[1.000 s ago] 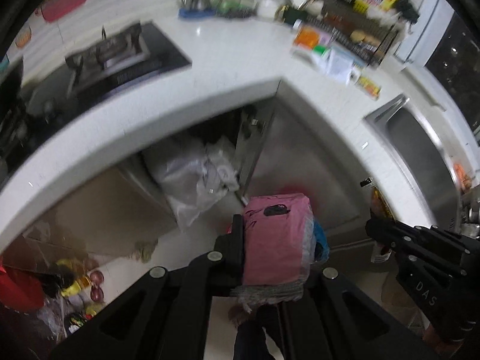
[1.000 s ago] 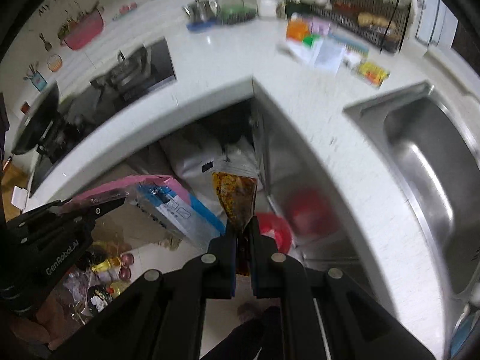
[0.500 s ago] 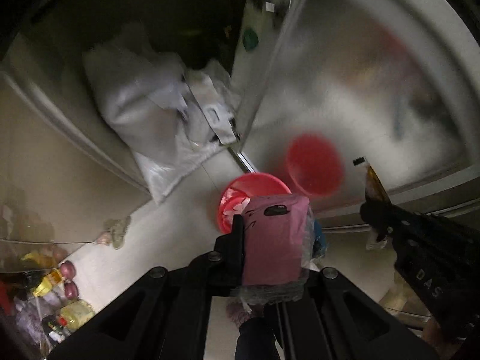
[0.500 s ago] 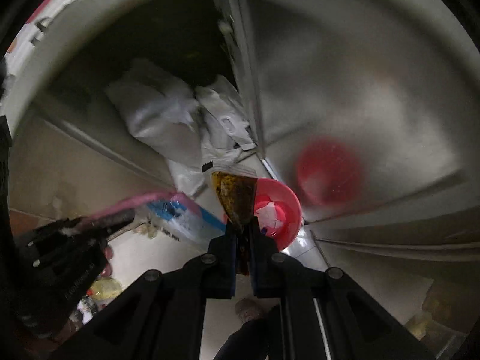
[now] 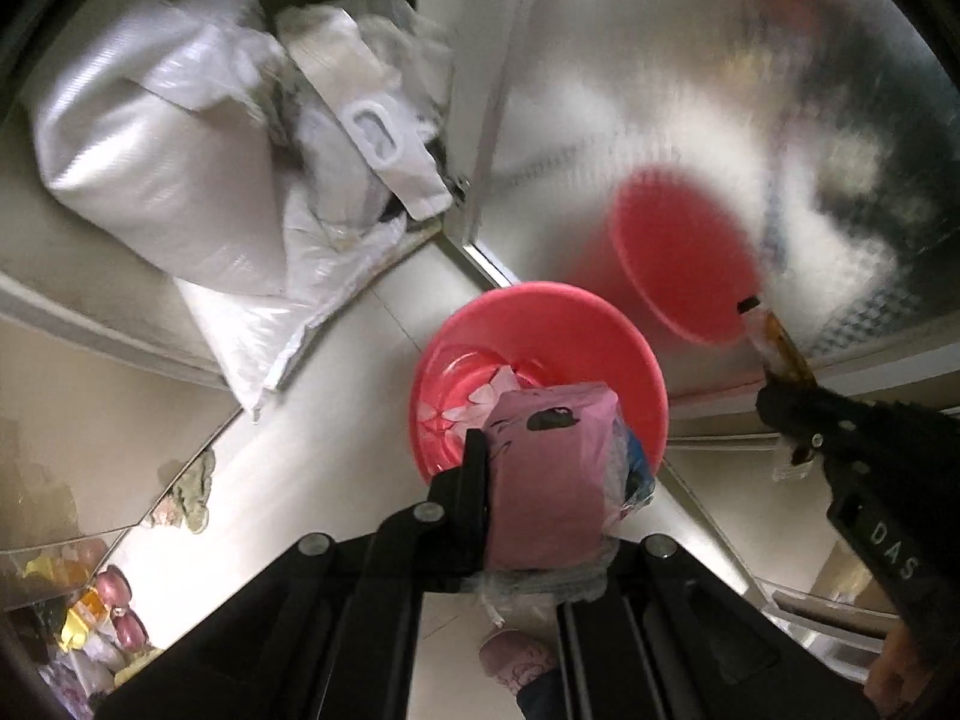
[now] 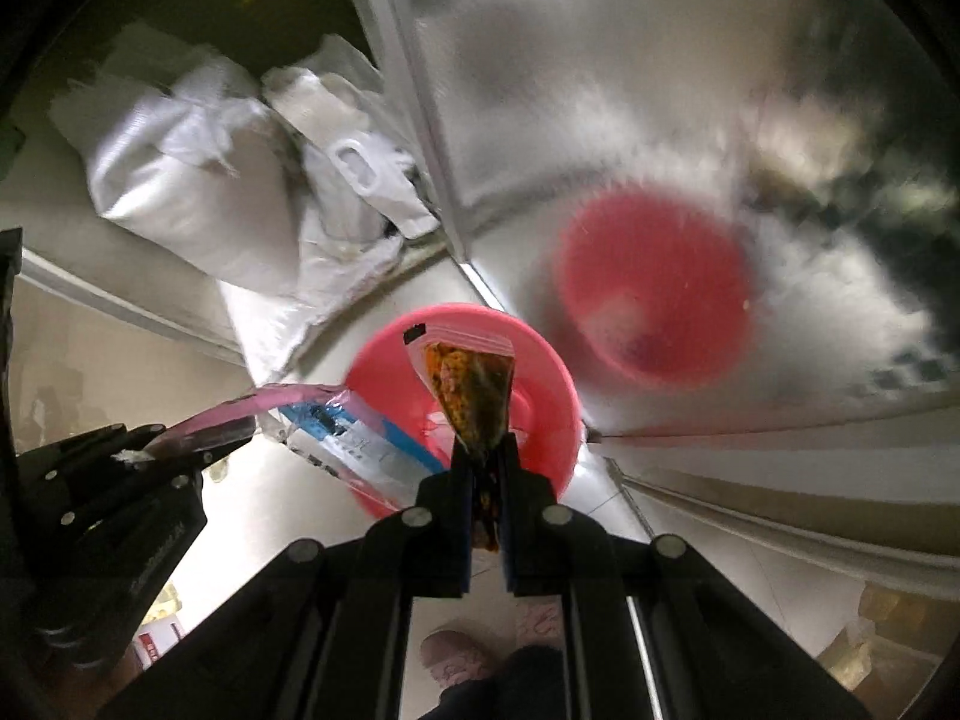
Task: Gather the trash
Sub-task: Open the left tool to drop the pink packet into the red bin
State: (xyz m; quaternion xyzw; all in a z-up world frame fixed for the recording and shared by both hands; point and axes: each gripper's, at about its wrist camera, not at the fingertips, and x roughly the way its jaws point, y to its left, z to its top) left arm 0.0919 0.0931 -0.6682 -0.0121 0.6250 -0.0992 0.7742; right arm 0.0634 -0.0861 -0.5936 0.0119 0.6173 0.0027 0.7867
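Note:
A red bin (image 5: 576,306) stands on the pale floor by a metal cabinet door, with scraps of plastic inside. My left gripper (image 5: 540,474) hangs just above its near rim, shut on a pink packet (image 5: 546,480) bundled with clear and blue wrapping. My right gripper (image 6: 486,468) is shut on a clear zip pouch (image 6: 471,396) of brown-yellow food, held upright over the red bin (image 6: 552,384). The right wrist view shows the left gripper (image 6: 198,447) at the left with the pink packet (image 6: 252,411) and a blue-white wrapper (image 6: 360,450). The right gripper (image 5: 780,396) shows at the right of the left wrist view.
White sacks (image 5: 180,168) fill the open cupboard behind the bin. The shiny cabinet door (image 5: 660,90) mirrors the bin. A rag (image 5: 192,492) and bottles (image 5: 114,600) lie on the floor at left. A person's pink slipper (image 5: 516,660) is below the grippers.
Both grippers have dropped from counter height to just above the red bin, still holding their trash. The counter, stove and sink have left the views.

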